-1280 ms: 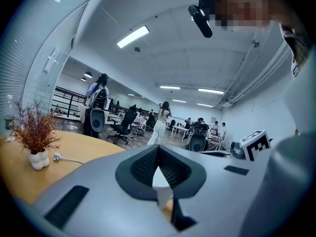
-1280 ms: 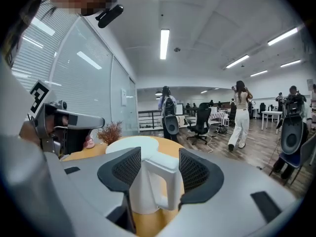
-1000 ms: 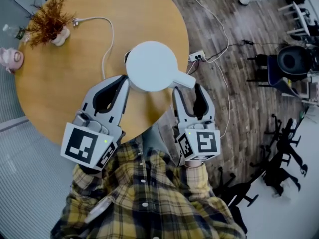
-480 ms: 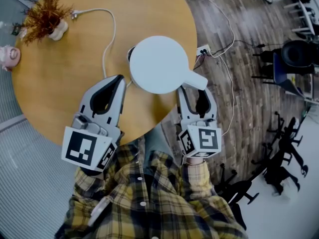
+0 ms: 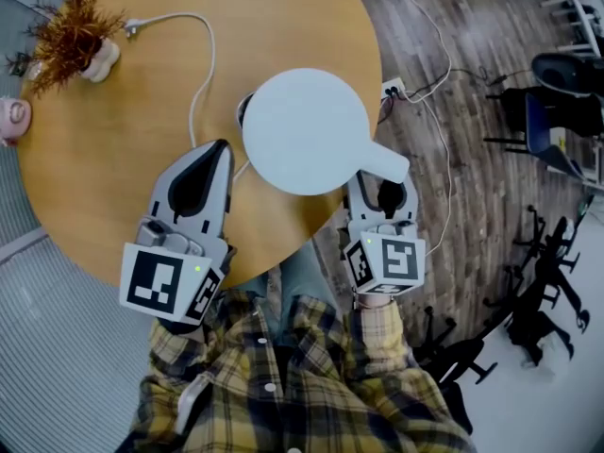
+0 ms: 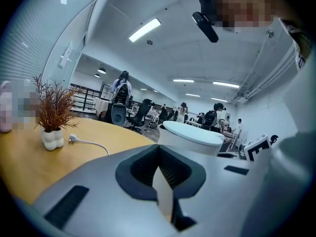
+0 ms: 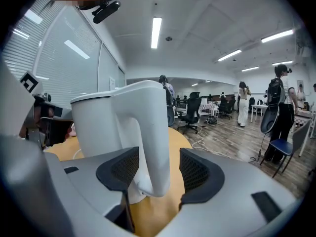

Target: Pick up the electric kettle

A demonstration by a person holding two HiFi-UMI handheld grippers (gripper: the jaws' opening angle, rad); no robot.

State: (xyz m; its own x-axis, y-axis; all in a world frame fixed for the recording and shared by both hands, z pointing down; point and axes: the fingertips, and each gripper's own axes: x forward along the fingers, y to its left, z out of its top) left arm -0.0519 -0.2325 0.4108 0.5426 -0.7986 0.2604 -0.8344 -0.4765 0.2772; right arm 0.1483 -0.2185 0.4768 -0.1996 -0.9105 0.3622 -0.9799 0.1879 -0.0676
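Hidden: the electric kettle (image 5: 302, 125) showed only its round white lid from the head view. Its underside was out of sight, so whether it stood on its dark base (image 5: 243, 111), which peeked out at the lid's left rim, could not be told.
Cut off: a pink thing (image 5: 11, 119) at the tabletop's left edge was cropped and too small to name.
Right gripper (image 5: 380, 189): jaws closed on the kettle's handle (image 7: 150, 147), which stood upright between the dark ribbed pads.
Left gripper (image 5: 219, 154): jaws pressed together, nothing between them, just left of the kettle and apart from it.
Kettle place: at the tabletop's right edge, handle reaching out over the floor.
Table (image 5: 113, 159): round, light wood. A dried plant (image 5: 71, 31) in a white pot stood near its far left edge. A white cable (image 5: 203, 74) ran from beside the pot toward the kettle base.
Floor (image 5: 472, 159): dark wood planks, with a power strip (image 5: 394, 90) and trailing wires beside the table.
Room: open office with ceiling strip lights, dark chairs (image 5: 557, 92) and several people standing far off.
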